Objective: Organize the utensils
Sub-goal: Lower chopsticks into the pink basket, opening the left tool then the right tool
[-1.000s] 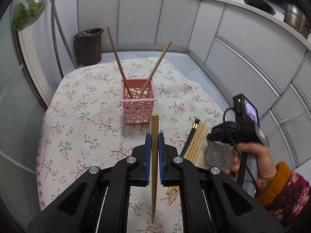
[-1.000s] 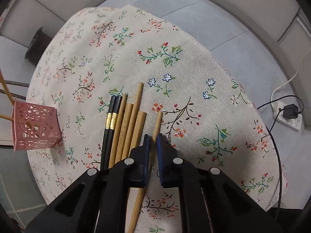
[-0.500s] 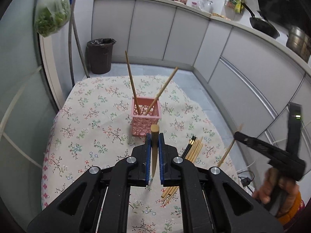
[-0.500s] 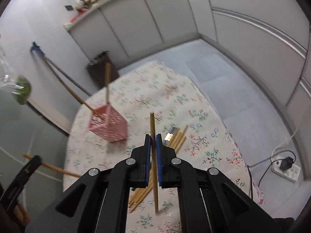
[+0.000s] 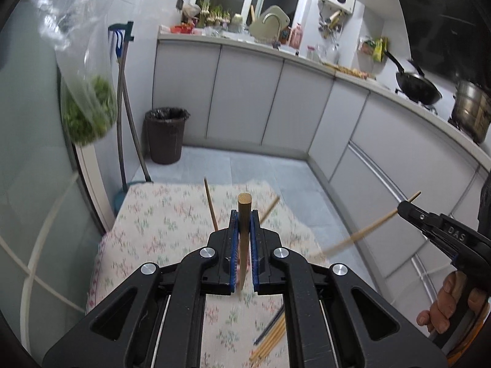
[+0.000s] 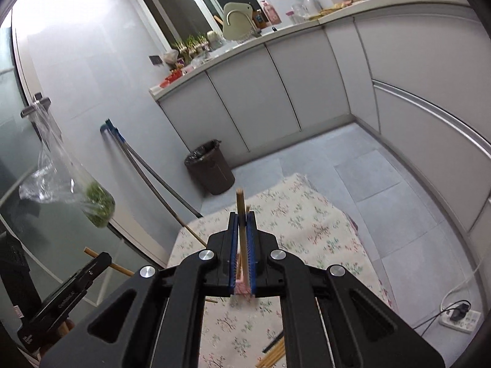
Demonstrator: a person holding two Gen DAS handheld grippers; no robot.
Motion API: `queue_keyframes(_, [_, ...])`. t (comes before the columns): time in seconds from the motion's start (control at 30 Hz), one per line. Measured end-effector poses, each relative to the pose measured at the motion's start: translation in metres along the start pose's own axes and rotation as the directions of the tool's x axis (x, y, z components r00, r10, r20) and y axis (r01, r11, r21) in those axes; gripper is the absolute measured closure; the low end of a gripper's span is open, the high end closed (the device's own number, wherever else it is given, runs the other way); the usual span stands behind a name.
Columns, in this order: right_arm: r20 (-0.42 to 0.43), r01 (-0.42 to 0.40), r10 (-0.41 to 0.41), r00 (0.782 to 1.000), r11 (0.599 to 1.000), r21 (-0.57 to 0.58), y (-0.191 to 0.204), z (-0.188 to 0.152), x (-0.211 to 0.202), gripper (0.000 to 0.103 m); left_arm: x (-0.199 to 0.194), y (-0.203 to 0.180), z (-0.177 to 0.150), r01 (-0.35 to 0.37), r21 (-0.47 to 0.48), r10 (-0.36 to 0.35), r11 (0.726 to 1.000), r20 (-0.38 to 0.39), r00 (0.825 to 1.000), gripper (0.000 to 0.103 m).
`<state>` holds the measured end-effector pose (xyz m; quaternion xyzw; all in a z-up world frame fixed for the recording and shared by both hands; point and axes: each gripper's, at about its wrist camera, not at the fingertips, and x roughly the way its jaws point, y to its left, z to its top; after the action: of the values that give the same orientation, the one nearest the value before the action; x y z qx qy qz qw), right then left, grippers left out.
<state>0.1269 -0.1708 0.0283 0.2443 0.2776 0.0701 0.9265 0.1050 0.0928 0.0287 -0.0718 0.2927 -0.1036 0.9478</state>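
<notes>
While each gripper pinches one upright chopstick, the left gripper (image 5: 244,214) and right gripper (image 6: 241,216) hang directly above the mostly hidden pink basket (image 6: 242,289).

I see cool, even indoor light; glare whitens the wall (image 6: 61,30) upper left, the floral surface (image 5: 172,214) is motion-blurred, and fisheye edges darken.

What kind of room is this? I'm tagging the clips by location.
A home kitchen, most likely: a black wok and steel pot sit on the stove, and a curved faucet rises from the grey-cabinet counter.
</notes>
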Motion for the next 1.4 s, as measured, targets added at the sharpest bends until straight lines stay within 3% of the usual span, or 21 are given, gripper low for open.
queue_keyframes(0.37, [0.040,-0.087,0.087,0.995,0.996,0.008,0.006,0.020,-0.003,0.097,0.029,-0.001,0.022,0.005,-0.041,-0.004,0.999,0.027,1.000,0.096])
queue_keyframes(0.57, [0.028,-0.100,0.100,0.995,0.995,0.009,0.009,0.026,0.017,0.097,0.057,0.004,0.026,-0.052,-0.033,0.052,0.998,0.017,0.998,0.096])
queue_keyframes(0.87, [0.016,-0.086,0.086,0.996,0.996,0.022,0.010,0.026,0.055,0.097,0.101,0.024,0.012,-0.100,-0.048,0.098,0.994,-0.044,0.994,0.096])
queue_keyframes(1.07, [0.013,-0.072,0.072,0.997,0.997,0.018,0.012,0.021,0.072,0.097,0.118,0.037,0.002,-0.081,-0.086,0.073,0.993,-0.095,0.993,0.094])
queue_keyframes(1.2, [0.011,-0.065,0.065,0.998,0.998,0.013,0.015,0.014,0.082,0.097,0.116,0.046,-0.003,-0.062,-0.133,0.051,0.989,-0.089,0.995,0.062])
queue_keyframes(1.4, [0.004,-0.055,0.055,0.998,0.998,0.021,0.013,0.008,0.096,0.097,0.097,0.055,0.000,-0.083,-0.172,0.080,0.982,-0.023,0.997,0.050])
